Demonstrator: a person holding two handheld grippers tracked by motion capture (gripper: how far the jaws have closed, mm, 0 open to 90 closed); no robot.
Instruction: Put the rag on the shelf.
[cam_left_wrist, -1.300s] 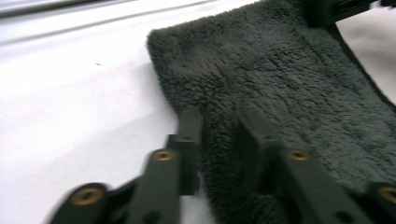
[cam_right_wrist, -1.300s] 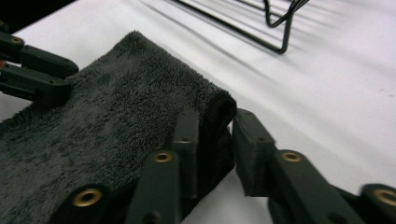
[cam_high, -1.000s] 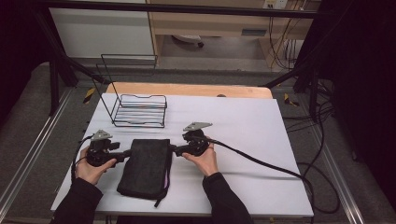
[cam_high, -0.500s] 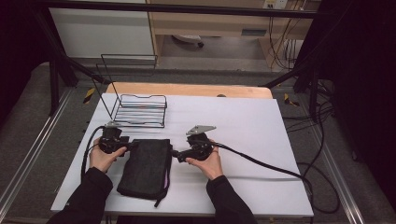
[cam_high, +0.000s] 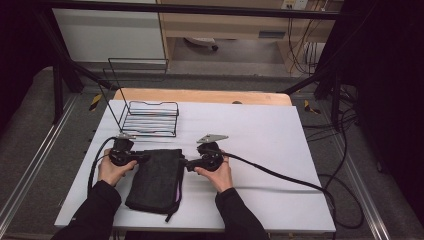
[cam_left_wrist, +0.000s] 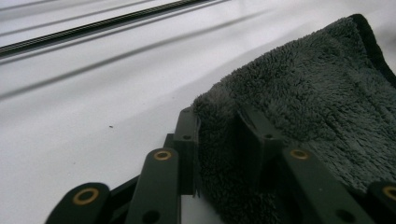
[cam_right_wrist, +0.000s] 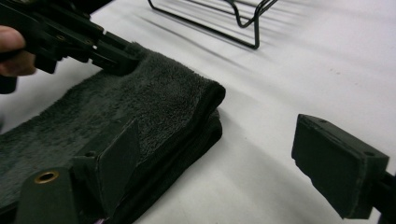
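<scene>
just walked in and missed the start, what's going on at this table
A person holds a two-jaw gripper in each hand over a folded dark towel on the white table. The left gripper has just been closing its jaws and now pinches a fold at the towel's far left corner. The right gripper stands open at the far right corner, one jaw on the towel, the other on the table beside it. A black wire rack stands behind.

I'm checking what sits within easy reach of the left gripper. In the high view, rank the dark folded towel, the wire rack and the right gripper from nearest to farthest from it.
1. dark folded towel: touching, its far left corner pinched in the left gripper, whose fingers have just been closing.
2. wire rack: just behind it, toward the table's far edge.
3. right gripper: across the towel, at its right edge.
</scene>
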